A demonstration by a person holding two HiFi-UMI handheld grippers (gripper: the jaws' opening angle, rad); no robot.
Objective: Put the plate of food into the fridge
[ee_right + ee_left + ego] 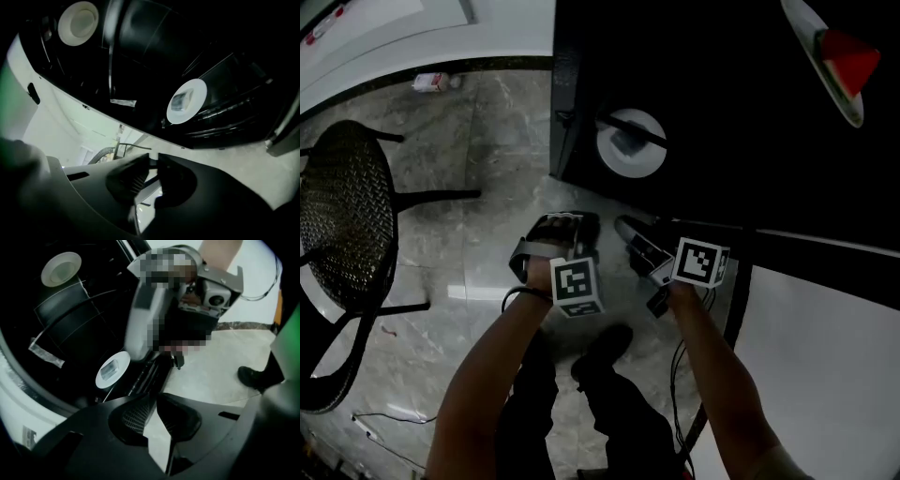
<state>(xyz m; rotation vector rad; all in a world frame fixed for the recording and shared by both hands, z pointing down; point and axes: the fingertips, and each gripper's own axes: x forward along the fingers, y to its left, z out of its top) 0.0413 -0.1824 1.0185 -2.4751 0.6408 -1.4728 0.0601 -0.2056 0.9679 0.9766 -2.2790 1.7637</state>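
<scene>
A white plate with a red watermelon slice (832, 58) sits at the top right, inside the dark fridge (722, 141). A white round disc (630, 142) lies lower in the fridge and shows in both gripper views (112, 369) (186, 101). My left gripper (561, 228) (152, 397) hangs over the floor in front of the fridge, its jaws almost together and empty. Beside it, my right gripper (630, 234) (153, 157) sits at the fridge's lower front edge. A narrow gap shows between its jaws, and I see no grip on anything.
The white fridge door panel (825, 356) stands open at the lower right. A black mesh chair (342, 225) is on the left of the marble floor. A small packet (431, 82) lies by the far wall, and thin cables (389, 417) run near my shoe (602, 352). Another white round dish (61, 269) sits deeper inside.
</scene>
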